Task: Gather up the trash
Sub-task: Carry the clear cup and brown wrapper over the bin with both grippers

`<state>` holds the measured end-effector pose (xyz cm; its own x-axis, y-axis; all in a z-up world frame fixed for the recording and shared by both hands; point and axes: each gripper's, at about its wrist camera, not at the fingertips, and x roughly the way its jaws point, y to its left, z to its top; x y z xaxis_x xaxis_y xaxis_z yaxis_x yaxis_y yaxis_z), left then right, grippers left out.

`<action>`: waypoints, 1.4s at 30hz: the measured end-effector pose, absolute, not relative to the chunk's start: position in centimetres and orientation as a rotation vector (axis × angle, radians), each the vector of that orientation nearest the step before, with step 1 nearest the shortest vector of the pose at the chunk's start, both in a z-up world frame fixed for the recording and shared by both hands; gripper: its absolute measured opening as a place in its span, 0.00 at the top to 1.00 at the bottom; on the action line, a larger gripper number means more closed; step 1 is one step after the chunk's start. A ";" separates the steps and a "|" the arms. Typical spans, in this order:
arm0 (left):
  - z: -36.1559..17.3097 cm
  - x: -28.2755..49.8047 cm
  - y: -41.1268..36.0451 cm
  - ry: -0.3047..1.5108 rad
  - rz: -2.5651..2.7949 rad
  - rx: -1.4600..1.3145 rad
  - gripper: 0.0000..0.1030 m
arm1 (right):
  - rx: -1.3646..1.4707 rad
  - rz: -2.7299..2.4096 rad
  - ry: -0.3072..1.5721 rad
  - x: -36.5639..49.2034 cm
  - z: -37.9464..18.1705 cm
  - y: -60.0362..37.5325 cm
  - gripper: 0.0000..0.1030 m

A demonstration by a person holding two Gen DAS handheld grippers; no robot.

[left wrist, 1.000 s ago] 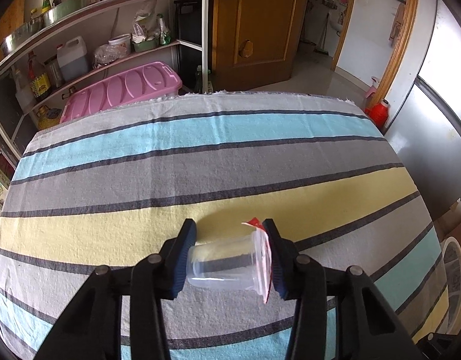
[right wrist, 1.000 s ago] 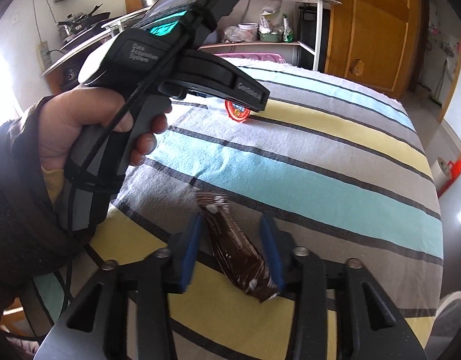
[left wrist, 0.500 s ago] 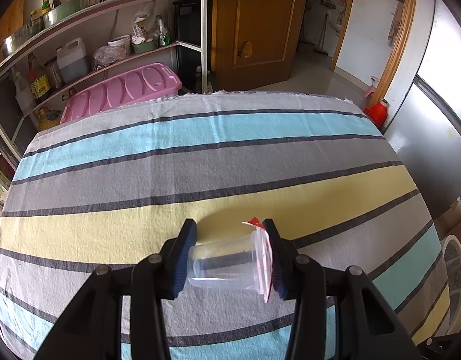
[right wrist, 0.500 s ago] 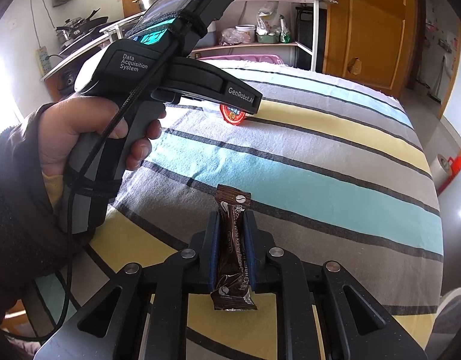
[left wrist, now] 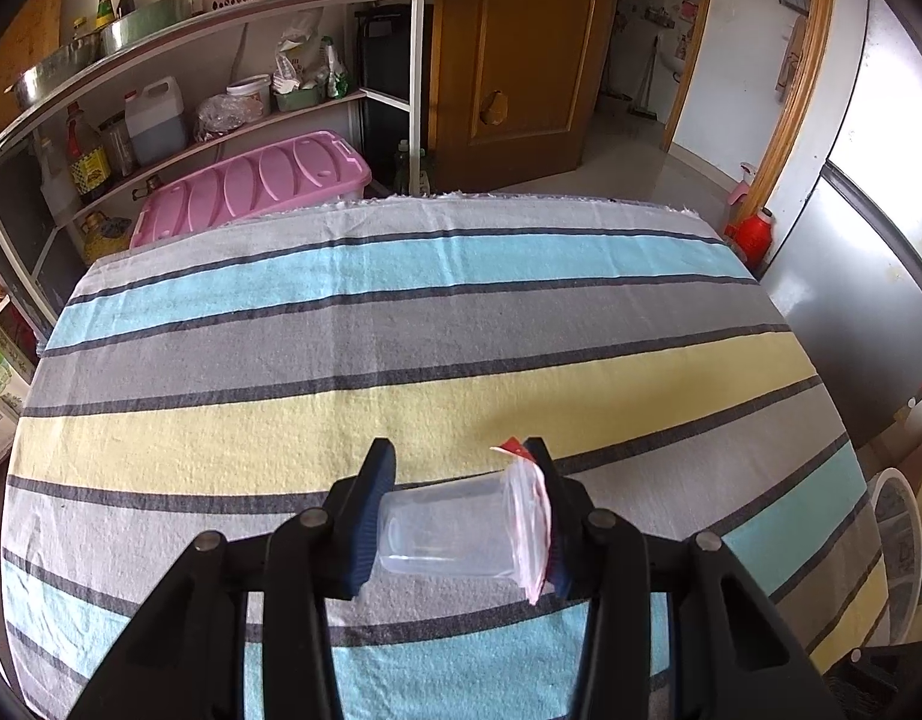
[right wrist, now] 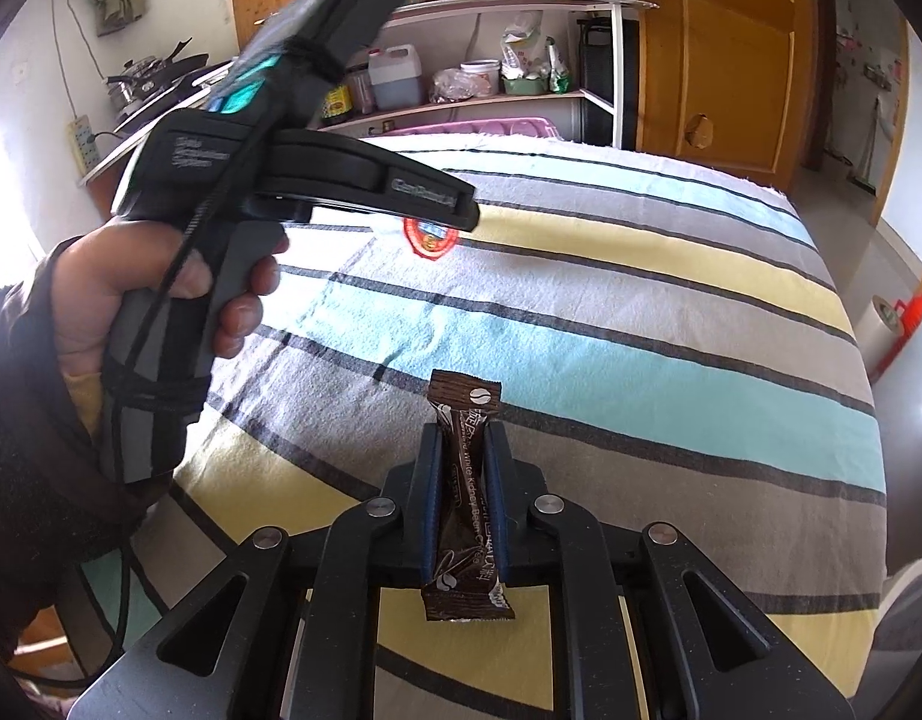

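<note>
I am holding a clear plastic cup with a torn red-and-white foil lid point(left wrist: 461, 531) sideways in my left gripper point(left wrist: 464, 516) — its blue-padded fingers point(left wrist: 371, 516) are standing partly apart and pressing on the cup's base and lidded mouth, above the striped cloth covering the tabletop point(left wrist: 401, 324). My right gripper point(right wrist: 464, 498) is clamping a dark brown snack-bar wrapper point(right wrist: 464, 504) — its fingers are nearly together, pinching the wrapper upright along its length, with both ends sticking out. In the right wrist view, the person's hand point(right wrist: 137, 300) is gripping the left gripper's handle, and the cup's red lid is showing beneath its nose.
</note>
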<state>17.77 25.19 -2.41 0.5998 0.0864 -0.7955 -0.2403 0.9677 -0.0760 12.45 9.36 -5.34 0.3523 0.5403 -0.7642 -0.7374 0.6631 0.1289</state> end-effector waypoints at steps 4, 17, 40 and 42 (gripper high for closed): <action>-1.9 16.5 25.0 0.903 0.189 -0.180 0.56 | -0.236 0.833 0.872 12.2 -5.0 8.9 0.87; 1.3 10.2 22.8 0.827 0.150 -0.159 0.56 | -0.162 0.784 0.830 10.4 -2.9 6.4 0.88; 5.3 5.7 9.2 0.728 -0.111 -0.070 0.56 | -0.041 0.515 0.711 6.7 2.8 -8.0 0.88; 5.3 5.7 7.6 0.727 -0.142 -0.058 0.56 | -0.030 0.483 0.704 6.5 3.1 -9.7 0.88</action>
